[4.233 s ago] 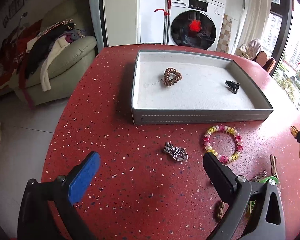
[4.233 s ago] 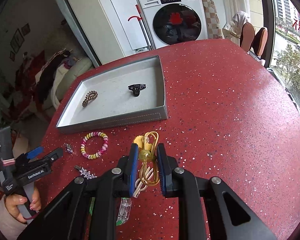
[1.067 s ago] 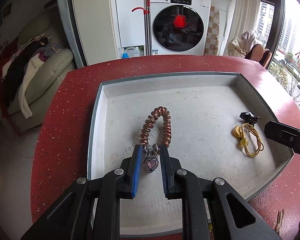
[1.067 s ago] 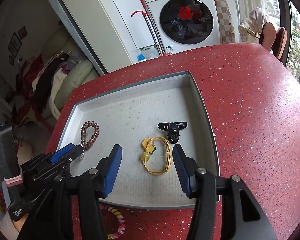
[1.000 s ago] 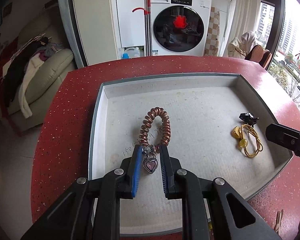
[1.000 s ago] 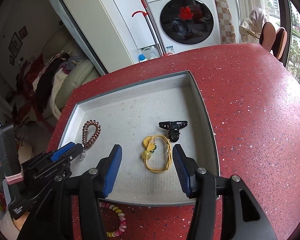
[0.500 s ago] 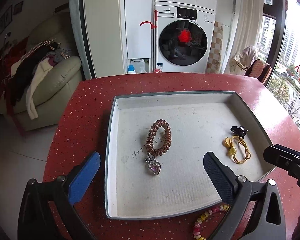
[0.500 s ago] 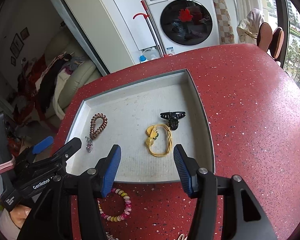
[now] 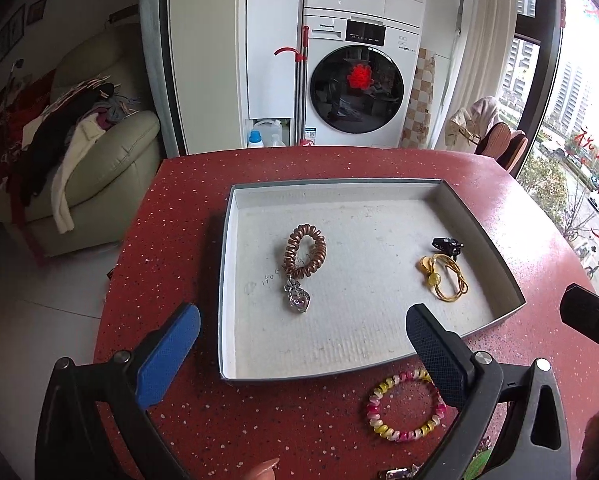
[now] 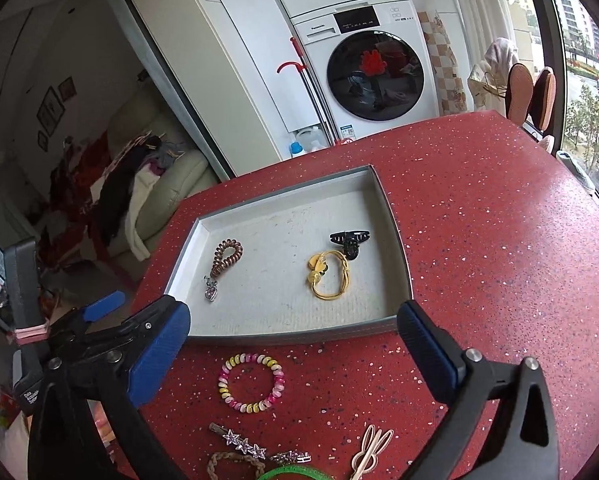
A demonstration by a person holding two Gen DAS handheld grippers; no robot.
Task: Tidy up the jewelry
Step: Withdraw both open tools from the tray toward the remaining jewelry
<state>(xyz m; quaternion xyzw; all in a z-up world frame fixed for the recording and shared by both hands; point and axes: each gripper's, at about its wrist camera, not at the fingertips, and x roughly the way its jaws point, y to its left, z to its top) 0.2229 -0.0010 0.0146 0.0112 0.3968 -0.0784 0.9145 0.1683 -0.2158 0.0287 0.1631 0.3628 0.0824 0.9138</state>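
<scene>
With both sets of tongs gaping and nothing between their pads, the step in hand looks like the pause between a drop-off and the next pick: the left gripper point(image 9: 303, 340) hangs over the near edge of the grey tray point(image 9: 224, 264), and the right gripper point(image 10: 293, 340), its jaws just opening to full width, stands over the same edge from the other side. Inside the tray lie the copper coil hair tie point(image 9: 305, 250) with the heart pendant point(image 9: 298, 301) just at its near end, and toward the right wall the yellow cord tie point(image 10: 328, 276) touching the black claw clip point(image 10: 349, 240). On the red table point(image 10: 499, 248), just outside the tray's near edge, waits the pink-and-yellow bracelet point(image 10: 251, 383), probably the next pick, which calls for a low reach and a pinch across one side of the ring. Nearer still, the star hair clip point(image 10: 239, 442), a braided band point(image 10: 229, 464), a green band point(image 10: 295, 472) and a pale clip point(image 10: 369, 452) are partly cut off by the picture's bottom edge, so their full number cannot be told
</scene>
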